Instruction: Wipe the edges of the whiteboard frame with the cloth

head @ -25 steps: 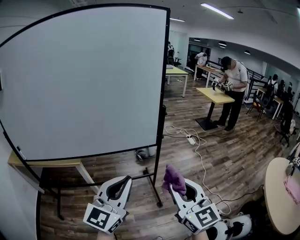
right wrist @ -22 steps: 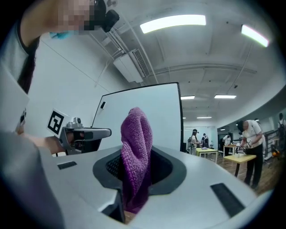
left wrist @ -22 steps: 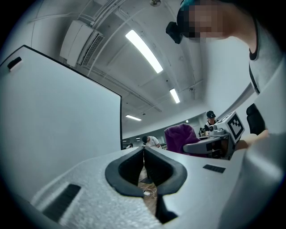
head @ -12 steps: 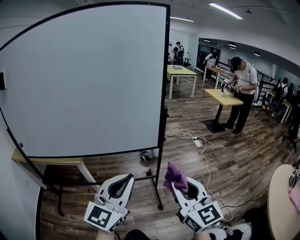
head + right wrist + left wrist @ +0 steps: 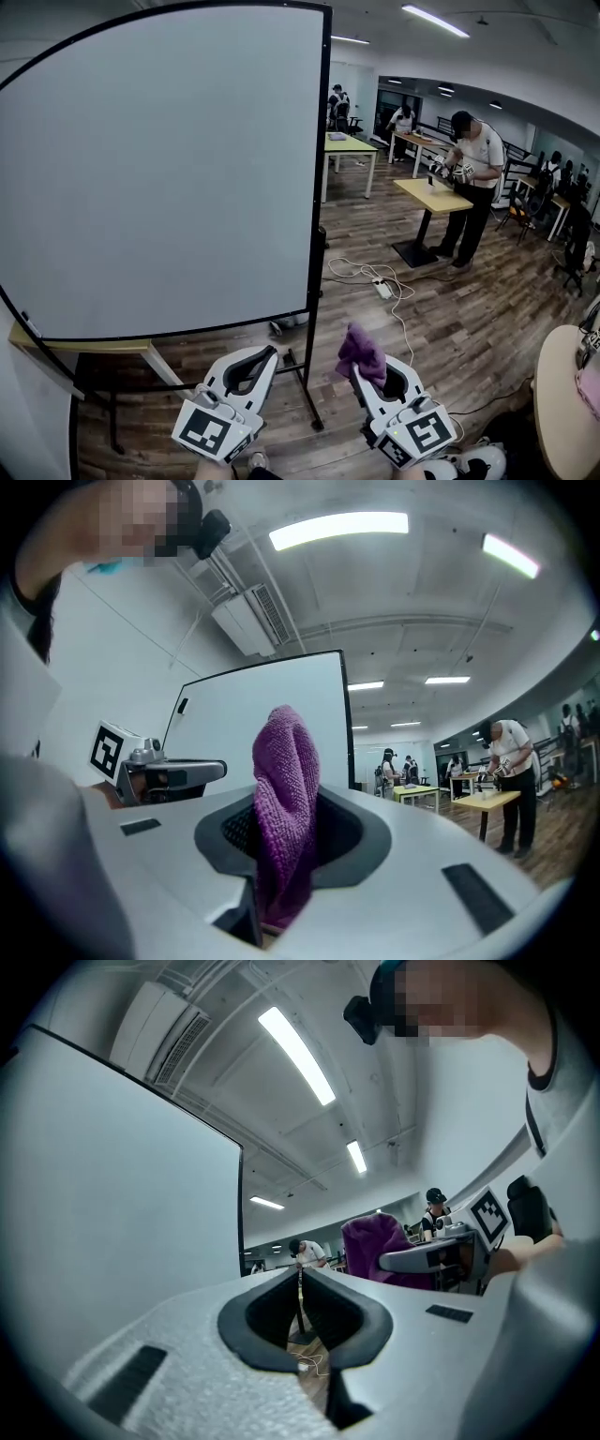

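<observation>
Purple cloth point(image 5: 360, 349) stands bunched out of the right gripper point(image 5: 367, 373), whose jaws are clamped on it. It is low and just right of the whiteboard frame point(image 5: 319, 187), near its right upright but apart from it. I'd lift it, wrap the loose top round that black edge, and slide slowly. Under the frame's bottom rail the left gripper point(image 5: 255, 358) has its jaws drawn together on nothing. The stand foot point(image 5: 309, 394) sits between them and could catch a gripper. Further right lie a power strip point(image 5: 382, 288) and a person point(image 5: 471, 183) at a table point(image 5: 431, 195).
</observation>
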Demonstrator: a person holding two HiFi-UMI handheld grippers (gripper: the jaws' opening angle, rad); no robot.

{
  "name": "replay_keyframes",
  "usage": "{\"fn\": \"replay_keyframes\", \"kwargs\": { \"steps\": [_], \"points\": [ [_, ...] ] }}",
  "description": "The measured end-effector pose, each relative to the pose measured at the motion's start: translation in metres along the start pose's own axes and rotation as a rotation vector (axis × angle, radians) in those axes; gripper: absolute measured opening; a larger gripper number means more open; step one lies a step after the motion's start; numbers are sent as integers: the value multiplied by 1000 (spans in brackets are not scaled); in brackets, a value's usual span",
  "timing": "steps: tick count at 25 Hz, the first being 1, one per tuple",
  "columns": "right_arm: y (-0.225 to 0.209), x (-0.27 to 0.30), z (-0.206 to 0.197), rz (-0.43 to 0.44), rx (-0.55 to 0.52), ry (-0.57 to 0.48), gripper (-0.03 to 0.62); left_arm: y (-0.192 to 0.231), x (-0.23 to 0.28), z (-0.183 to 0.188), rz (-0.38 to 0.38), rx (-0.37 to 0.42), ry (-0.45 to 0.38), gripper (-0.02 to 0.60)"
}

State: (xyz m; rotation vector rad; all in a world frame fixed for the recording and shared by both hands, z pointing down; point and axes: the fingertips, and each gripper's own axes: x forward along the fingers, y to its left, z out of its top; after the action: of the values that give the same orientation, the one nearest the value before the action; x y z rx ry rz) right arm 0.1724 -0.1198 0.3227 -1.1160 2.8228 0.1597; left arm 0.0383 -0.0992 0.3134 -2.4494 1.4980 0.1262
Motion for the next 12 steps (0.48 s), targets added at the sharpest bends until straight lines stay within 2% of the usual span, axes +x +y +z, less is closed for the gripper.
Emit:
{"fn": "replay_keyframes", "kwargs": {
  "steps": [6,12],
  "points": [
    [-10,47,1,-59,10,16,95,41,24,-5,-52,-19,-30,17],
    [-15,98,-1,-123,-4,30,95,85,43,-16,-101,-32,-17,17]
  ]
}}
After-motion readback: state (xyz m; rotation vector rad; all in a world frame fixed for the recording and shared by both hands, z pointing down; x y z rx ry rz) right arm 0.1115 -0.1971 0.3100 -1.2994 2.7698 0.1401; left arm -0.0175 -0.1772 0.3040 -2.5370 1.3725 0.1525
